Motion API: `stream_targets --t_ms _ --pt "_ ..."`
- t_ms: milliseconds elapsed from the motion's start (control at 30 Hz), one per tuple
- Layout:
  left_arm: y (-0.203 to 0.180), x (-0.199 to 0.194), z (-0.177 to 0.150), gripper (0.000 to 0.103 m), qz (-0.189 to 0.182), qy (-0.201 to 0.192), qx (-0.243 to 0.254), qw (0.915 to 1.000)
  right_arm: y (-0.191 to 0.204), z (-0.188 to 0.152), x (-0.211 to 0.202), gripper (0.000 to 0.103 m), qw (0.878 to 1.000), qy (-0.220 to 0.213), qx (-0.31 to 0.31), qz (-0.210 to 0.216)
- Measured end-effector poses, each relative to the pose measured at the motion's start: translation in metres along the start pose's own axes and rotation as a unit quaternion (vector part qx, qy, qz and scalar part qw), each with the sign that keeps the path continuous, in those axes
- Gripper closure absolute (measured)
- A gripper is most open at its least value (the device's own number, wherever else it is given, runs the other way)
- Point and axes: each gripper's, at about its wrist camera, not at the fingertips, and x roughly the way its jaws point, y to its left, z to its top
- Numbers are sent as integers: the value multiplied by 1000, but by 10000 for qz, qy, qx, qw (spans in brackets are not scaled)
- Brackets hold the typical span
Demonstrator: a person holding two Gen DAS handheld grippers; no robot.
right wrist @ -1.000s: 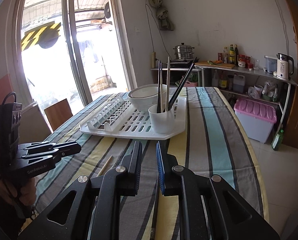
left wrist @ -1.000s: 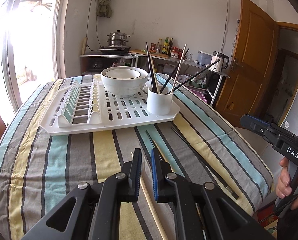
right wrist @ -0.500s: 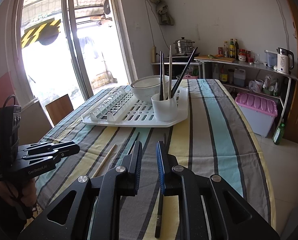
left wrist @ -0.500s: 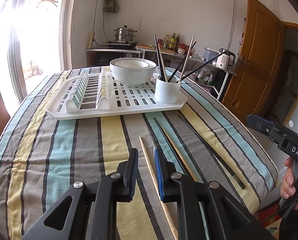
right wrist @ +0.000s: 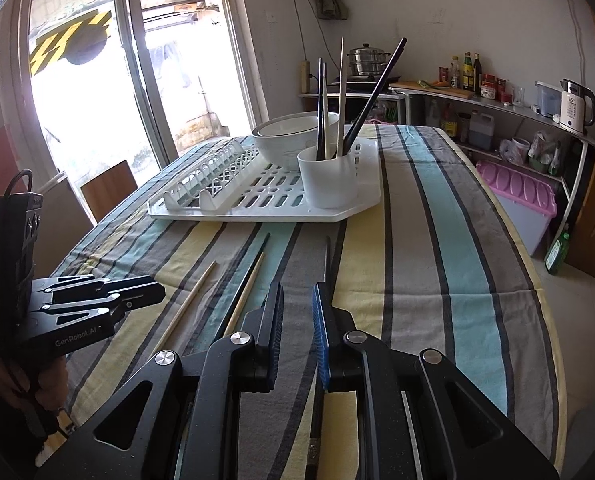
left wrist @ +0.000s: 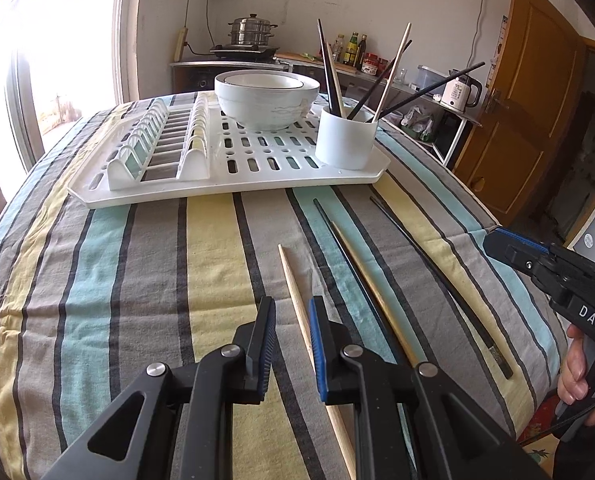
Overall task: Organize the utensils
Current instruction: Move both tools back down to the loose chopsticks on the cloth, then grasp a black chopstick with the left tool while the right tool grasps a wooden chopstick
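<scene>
Several loose chopsticks lie on the striped tablecloth: a pale wooden one (left wrist: pixel 293 284), a black and wooden pair (left wrist: pixel 349 252) and a long black one (left wrist: pixel 429 268). A white utensil cup (left wrist: pixel 346 142) with several chopsticks stands on the white drying rack (left wrist: pixel 233 176). My left gripper (left wrist: pixel 291 320) is open and empty, its fingers either side of the pale wooden chopstick, above it. My right gripper (right wrist: pixel 297 308) is open and empty over the long black chopstick (right wrist: pixel 327 256). The cup (right wrist: pixel 328 178) also shows in the right wrist view.
White stacked bowls (left wrist: pixel 267 98) sit on the rack behind the cup. The table's right edge (left wrist: pixel 509 240) drops to the floor. A pink bin (right wrist: pixel 517 196) and shelves with a kettle (right wrist: pixel 575 102) stand beyond. A wooden chair back (right wrist: pixel 109 188) is at the left.
Both grippers have pulled back from the rack and tilted down toward the loose chopsticks, and both have opened a little wider. Nothing on the table has moved.
</scene>
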Motion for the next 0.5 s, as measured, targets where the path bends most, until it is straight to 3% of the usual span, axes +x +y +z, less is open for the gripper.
stream_targets --t_ms 267,500 --pt "1 21 9 86 38 230 -75 9997 -6 8 23 88 9996 293 -34 -4" --pt "1 33 11 86 161 355 -62 9992 13 10 43 88 9984 498 -134 211"
